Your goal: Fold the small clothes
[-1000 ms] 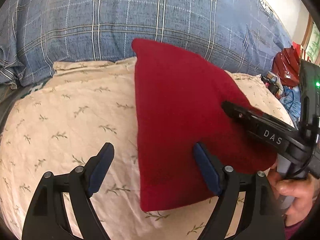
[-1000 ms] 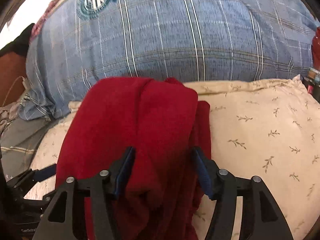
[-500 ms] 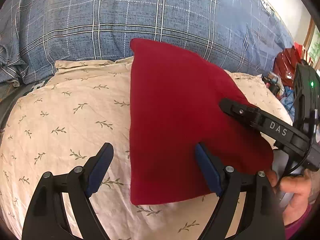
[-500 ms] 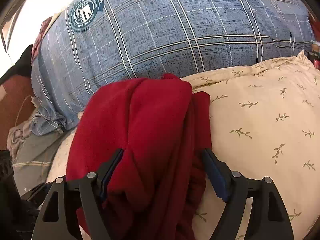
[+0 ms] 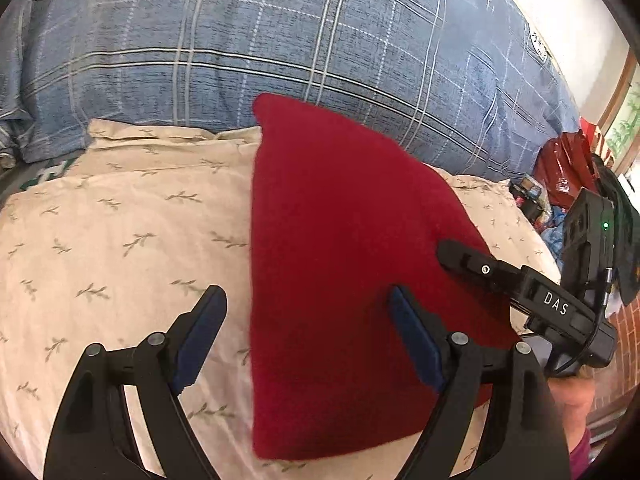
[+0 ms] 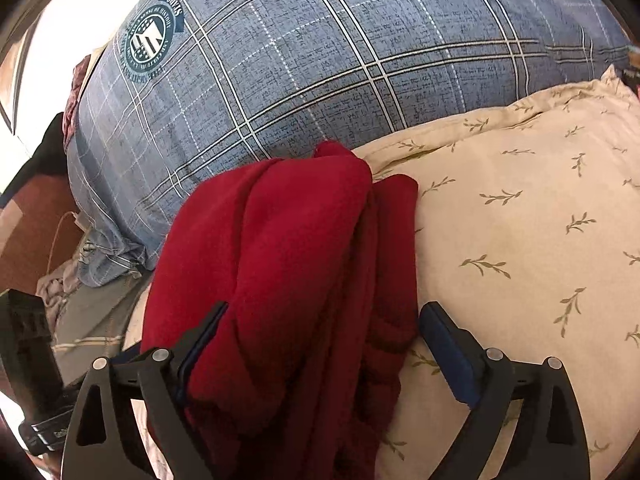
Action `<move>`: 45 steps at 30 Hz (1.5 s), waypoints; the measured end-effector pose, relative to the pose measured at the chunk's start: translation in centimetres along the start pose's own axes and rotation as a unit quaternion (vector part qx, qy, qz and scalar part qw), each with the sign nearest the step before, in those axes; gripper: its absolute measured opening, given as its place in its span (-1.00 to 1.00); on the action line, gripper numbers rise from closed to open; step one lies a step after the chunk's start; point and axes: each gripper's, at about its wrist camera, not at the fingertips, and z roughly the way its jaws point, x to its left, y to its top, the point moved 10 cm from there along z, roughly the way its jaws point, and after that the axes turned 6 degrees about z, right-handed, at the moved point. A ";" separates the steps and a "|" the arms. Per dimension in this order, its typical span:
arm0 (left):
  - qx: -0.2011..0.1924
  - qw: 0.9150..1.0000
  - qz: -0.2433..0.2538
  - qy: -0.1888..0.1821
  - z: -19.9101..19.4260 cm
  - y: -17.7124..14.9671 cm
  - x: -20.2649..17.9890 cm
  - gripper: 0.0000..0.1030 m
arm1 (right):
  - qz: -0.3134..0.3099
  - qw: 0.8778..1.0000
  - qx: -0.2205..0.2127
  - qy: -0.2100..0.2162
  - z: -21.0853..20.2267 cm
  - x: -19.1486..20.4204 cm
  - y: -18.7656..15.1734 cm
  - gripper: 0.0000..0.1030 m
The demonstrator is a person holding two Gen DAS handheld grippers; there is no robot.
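On 1 cream pillow [image 5: 120, 240], 1 red garment [image 5: 340, 260], 2 grippers, jaws wide apart, right's just opened.

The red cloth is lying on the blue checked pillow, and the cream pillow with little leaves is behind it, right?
Not quite, it's the other way round. The red cloth lies on the cream pillow with little leaves, and the blue checked pillow is behind it. The left wrist view shows it best; only the cloth's far corner reaches the blue one.
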 end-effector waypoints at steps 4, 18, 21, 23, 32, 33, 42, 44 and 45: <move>0.008 1.000 0.003 -0.018 1.1 0.4 -0.3 0.71 | 0.001 1.000 0.006 0.015 0.8 0.2 0.2 0.92; 0.007 1.000 0.009 -0.026 2.8 0.6 -0.2 1.00 | -0.010 1.000 -0.002 0.023 1.6 0.7 0.6 0.95; 0.007 1.000 0.010 -0.028 2.9 0.5 -0.2 1.00 | -0.011 1.000 -0.004 0.024 1.7 0.7 0.7 0.95; 0.007 0.999 0.010 -0.030 3.0 0.5 -0.2 1.00 | -0.009 1.000 -0.007 0.024 1.7 0.7 0.7 0.95; 0.009 0.998 0.029 -0.049 2.1 0.4 -1.5 0.33 | -0.035 0.999 -0.028 -0.006 0.7 1.9 0.7 0.26; 0.008 0.998 0.030 -0.049 1.9 0.4 -1.5 0.25 | -0.041 0.999 -0.030 -0.011 0.5 2.1 0.7 0.19; 0.006 0.998 0.029 -0.048 -6.0 -1.4 0.3 0.00 | -0.057 0.997 0.005 0.052 -2.8 7.3 -3.0 -0.02; 0.009 0.999 0.020 -0.040 -8.2 -3.0 1.6 0.01 | -0.067 0.995 0.021 0.070 -3.3 9.1 -4.7 -0.02; 0.007 0.999 0.019 -0.035 -9.3 -4.1 2.2 0.01 | -0.077 0.994 0.030 0.075 -3.4 10.1 -5.5 -0.02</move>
